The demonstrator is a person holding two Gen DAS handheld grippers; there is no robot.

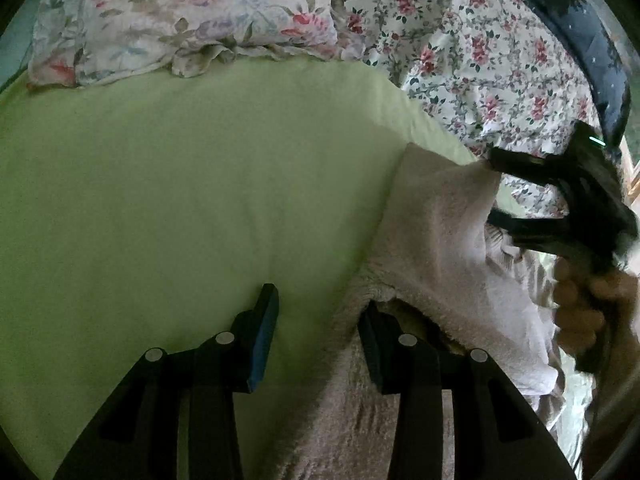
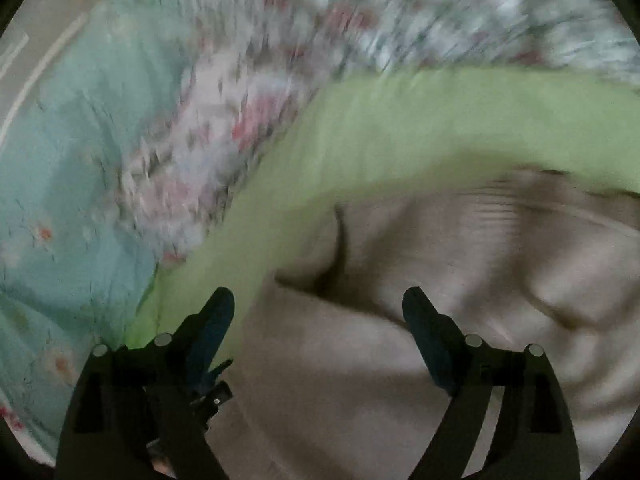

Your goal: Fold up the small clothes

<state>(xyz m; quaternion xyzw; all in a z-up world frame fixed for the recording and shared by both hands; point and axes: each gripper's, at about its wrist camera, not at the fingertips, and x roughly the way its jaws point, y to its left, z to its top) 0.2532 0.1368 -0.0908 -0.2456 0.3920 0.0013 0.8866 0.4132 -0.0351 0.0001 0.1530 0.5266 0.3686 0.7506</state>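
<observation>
A fuzzy pale pink garment (image 1: 436,240) lies on the light green sheet (image 1: 180,184) at the right of the left wrist view. My left gripper (image 1: 320,312) is open, its right finger tucked under the garment's folded edge, its left finger over the bare sheet. My right gripper (image 1: 490,190) shows in that view at the garment's far right edge, jaws apart, a fold of cloth between them. In the blurred right wrist view the right gripper (image 2: 320,304) is open above the garment (image 2: 440,280).
A floral pillow (image 1: 180,20) and a floral duvet (image 1: 480,60) lie at the back of the bed. A pale blue floral cloth (image 2: 72,160) lies left in the right wrist view. A dark blue frame (image 1: 580,28) curves at the far right.
</observation>
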